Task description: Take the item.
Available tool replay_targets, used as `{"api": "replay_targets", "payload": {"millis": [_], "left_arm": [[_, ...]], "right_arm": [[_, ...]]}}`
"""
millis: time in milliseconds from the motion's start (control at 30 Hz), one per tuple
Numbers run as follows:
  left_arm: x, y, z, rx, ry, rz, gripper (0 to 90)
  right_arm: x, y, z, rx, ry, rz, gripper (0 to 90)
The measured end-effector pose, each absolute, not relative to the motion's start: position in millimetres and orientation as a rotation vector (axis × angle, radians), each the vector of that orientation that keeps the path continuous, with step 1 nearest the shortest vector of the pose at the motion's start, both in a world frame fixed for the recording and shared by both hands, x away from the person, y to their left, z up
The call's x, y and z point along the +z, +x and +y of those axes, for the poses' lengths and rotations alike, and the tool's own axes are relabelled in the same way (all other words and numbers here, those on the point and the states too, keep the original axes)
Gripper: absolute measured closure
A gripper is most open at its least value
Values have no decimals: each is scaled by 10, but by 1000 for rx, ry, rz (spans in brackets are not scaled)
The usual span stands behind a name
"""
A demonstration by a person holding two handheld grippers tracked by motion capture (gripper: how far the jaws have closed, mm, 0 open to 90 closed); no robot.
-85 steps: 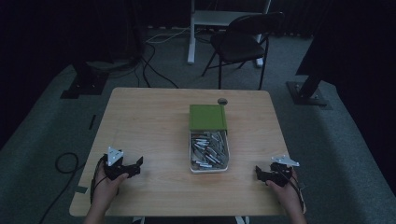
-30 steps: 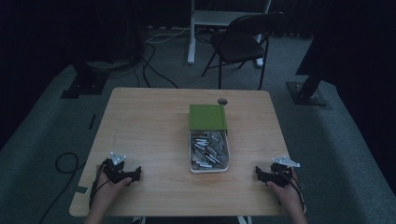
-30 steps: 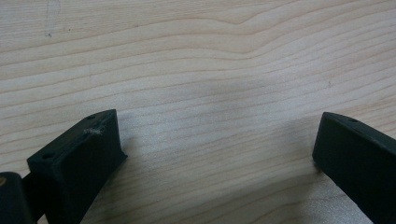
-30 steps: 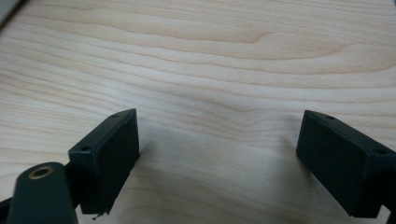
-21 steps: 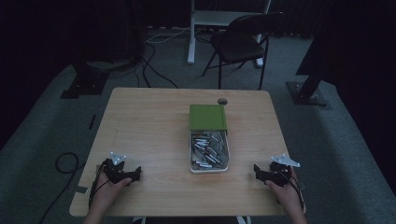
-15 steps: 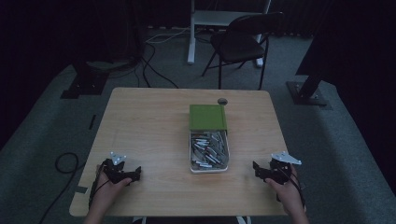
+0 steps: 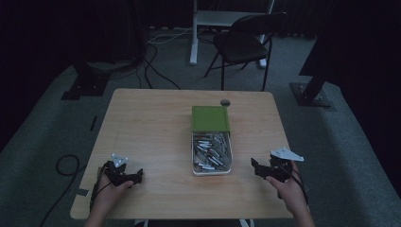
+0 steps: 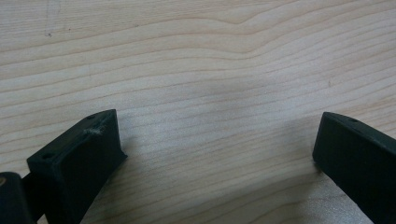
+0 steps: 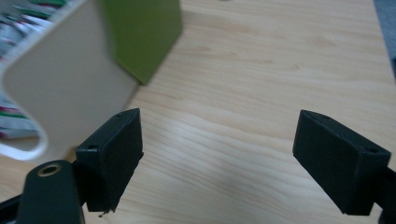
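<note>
A white tray (image 7: 194, 170) full of several small metal pieces (image 7: 211, 151) lies mid-table, with a green box (image 7: 210, 118) butted against its far end. My left gripper (image 7: 137, 176) rests low on the wood near the front left corner, open, jaws wide over bare tabletop (image 8: 205, 93). My right gripper (image 7: 254, 166) is open at the front right, a short way right of the tray. In the right gripper view the white tray (image 9: 60, 88) wall and the green box (image 9: 144, 32) stand just left of the jaws, blurred.
A small round dark thing (image 7: 225, 102) sits on the wooden table (image 7: 151, 123) beyond the green box. Behind the table stand a folding chair (image 7: 246, 42), a white stand (image 7: 198, 23), cables on the floor and dark equipment bases.
My right gripper has edged left toward the tray. The left gripper dropped slightly toward the front edge earlier and has since stayed still.
</note>
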State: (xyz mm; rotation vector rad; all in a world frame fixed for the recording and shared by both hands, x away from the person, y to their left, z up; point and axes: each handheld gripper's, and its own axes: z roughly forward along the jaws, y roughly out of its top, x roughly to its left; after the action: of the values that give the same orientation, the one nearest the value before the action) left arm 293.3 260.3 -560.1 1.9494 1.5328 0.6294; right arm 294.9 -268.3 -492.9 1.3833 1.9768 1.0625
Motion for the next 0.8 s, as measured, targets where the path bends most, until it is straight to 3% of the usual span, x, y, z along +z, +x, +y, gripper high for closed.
{"api": "replay_targets", "payload": {"millis": [800], "left_arm": [[-5602, 2933, 2602, 630, 1949, 1533, 17]], "right_arm": [[-4594, 2964, -2200, 1169, 1147, 2084, 209]]}}
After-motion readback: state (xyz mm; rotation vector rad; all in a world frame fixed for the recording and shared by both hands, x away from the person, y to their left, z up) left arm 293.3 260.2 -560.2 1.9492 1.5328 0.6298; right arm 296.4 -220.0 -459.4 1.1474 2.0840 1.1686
